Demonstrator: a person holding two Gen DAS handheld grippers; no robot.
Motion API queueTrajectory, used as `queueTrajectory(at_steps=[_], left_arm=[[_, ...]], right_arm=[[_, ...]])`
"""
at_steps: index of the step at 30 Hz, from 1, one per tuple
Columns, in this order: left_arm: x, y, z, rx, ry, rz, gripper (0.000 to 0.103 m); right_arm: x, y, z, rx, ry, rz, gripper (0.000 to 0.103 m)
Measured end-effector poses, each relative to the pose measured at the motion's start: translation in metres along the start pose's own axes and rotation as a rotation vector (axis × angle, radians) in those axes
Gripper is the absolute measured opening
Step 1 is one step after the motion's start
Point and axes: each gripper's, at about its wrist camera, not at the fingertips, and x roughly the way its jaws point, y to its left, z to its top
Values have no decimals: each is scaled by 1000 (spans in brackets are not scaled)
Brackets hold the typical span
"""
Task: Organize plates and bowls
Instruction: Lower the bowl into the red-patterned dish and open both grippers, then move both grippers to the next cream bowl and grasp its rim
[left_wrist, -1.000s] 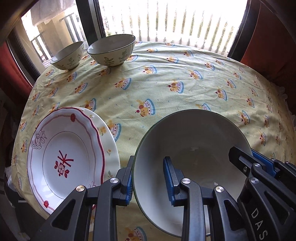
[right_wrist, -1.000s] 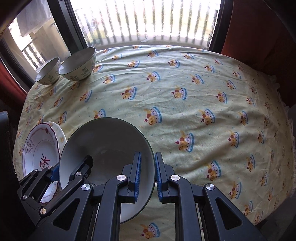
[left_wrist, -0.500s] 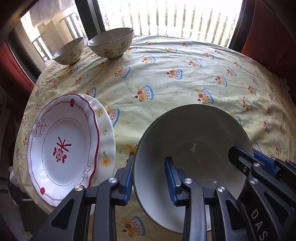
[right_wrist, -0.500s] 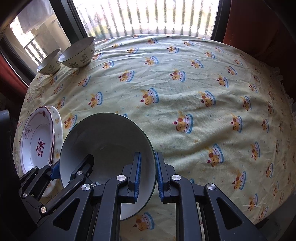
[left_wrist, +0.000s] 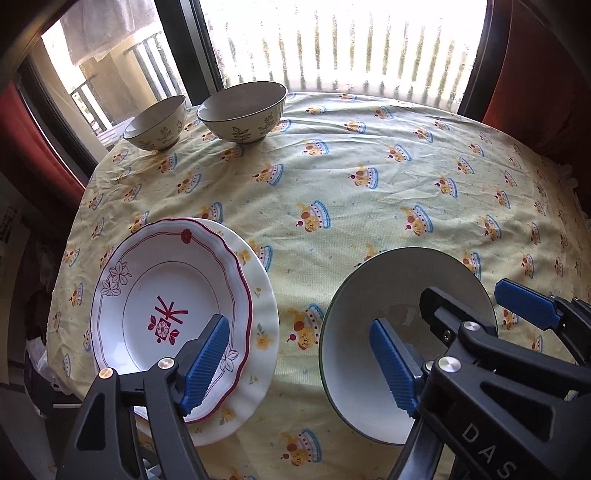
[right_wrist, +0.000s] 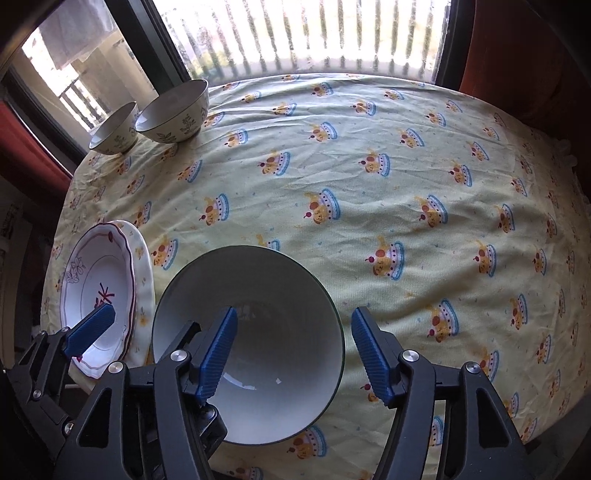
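Observation:
A large white bowl (left_wrist: 354, 332) with a green rim stands on the yellow tablecloth near the front edge. My left gripper (left_wrist: 299, 365) straddles its left rim, one blue pad inside the bowl and the other over the plates. Its jaws are opening and neither pad touches the rim. My right gripper (right_wrist: 295, 356) straddles the right rim of the bowl (right_wrist: 266, 295) the same way, jaws opening and pads clear of it. To the bowl's left a red-trimmed plate (left_wrist: 166, 295) lies stacked on a flowered white plate (left_wrist: 264, 332).
Two small leaf-patterned bowls (left_wrist: 155, 123) (left_wrist: 243, 110) stand side by side at the far left corner by the window. The tablecloth (right_wrist: 406, 166) spreads wide to the right and back. Red curtains flank the window.
Both grippers were shut on the big bowl's rim and have now let go, their jaws spread wide. The bowl stays on the cloth, and the left view has lifted a little.

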Motion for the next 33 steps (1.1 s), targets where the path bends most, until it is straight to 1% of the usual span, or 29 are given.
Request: queueTrajectory(at_steps=[2,6,15,23,29,33], left_arm=[[-2,7,8,-13,8,-4,81],[-8,19,26,8,-28,-12,81],[-5,54,80,51,-92,-50,81],[3,84,124,50,-135,-71,81],[9,102,156,60,-179,-60,81],[15,112,179,68,-208,-54,81]], right_arm=[[-3,9,7,-22,-14,-3,70],[-11,20,24,-12,-49,-11,71],[-17,53,72,47,-114,-55,71],[-18,86,116,53,-162,-71,71],[-12,103,148,57,-199,-66,71],[-7,113,170,77,-223,-79,71]])
